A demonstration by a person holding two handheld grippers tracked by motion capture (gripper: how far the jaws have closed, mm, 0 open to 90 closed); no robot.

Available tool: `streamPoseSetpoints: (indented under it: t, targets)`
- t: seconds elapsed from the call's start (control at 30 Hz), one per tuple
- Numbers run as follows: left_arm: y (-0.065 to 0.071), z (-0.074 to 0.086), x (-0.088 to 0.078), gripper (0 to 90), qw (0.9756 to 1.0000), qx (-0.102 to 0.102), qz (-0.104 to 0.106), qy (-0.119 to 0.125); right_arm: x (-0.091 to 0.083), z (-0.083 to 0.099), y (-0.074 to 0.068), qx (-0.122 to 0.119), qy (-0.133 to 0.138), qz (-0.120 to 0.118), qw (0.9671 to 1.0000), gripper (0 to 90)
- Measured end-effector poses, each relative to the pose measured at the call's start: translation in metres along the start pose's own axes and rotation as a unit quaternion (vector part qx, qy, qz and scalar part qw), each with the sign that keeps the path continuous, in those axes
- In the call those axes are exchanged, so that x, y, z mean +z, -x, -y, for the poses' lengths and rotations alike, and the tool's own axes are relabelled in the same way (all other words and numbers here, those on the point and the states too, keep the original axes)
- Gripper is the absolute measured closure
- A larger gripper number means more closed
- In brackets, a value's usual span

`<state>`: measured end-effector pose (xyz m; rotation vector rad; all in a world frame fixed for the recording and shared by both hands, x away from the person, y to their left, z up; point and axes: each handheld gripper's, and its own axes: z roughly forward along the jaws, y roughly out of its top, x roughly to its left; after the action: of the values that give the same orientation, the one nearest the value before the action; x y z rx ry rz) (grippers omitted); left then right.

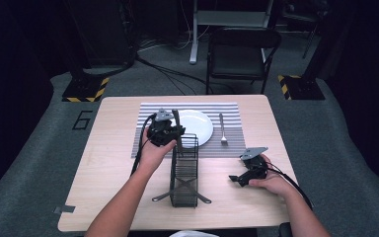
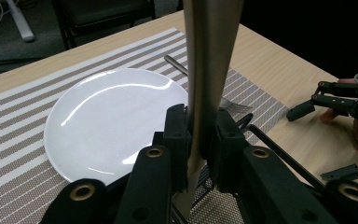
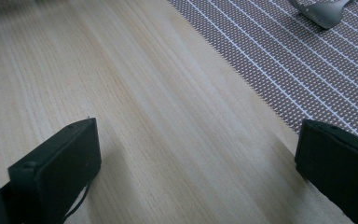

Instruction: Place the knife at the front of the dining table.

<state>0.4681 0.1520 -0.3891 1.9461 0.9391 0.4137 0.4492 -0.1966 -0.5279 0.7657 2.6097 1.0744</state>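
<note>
Gleaming flat steel utensil (image 2: 209, 70), upright

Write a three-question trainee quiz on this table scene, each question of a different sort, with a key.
1. True or false: the left gripper is shut on a flat metal utensil.
2. Multiple choice: where does the fork lie? A) on the white plate; B) on the striped placemat, right of the plate; C) inside the black wire caddy.
3. Fill in: the right gripper rests low over the bare wooden table with its jaws ____.

Key: 1 true; 2 B; 3 open, with nothing between them.
</note>
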Motion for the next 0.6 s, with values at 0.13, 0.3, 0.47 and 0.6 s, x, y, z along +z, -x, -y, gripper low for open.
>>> streamPoseSetpoints:
  t: [0.13,0.3,0.47,0.6]
  targets:
    - [0.0005,0.0001,0.0000,80.0,1.0000,0.002,-0.003,0.001,0.0001,-0.0001,0.0003,-0.002,0.001,0.000,1.0000,0.0]
    - [0.0045,-0.0002,-0.0008,80.2,0.9999,0.012,-0.006,-0.002,0.0002,0.0002,0.0005,-0.003,0.001,0.000,1.0000,0.0]
    - [0.0072,-0.0010,-0.0016,80.3,0.9998,0.017,-0.006,-0.004,0.0002,0.0002,0.0005,-0.004,0.001,0.000,1.0000,0.0]
    - [0.0073,-0.0037,-0.0044,80.3,0.9999,0.016,-0.005,0.000,0.0002,0.0001,0.0008,-0.006,0.002,0.000,1.0000,0.0]
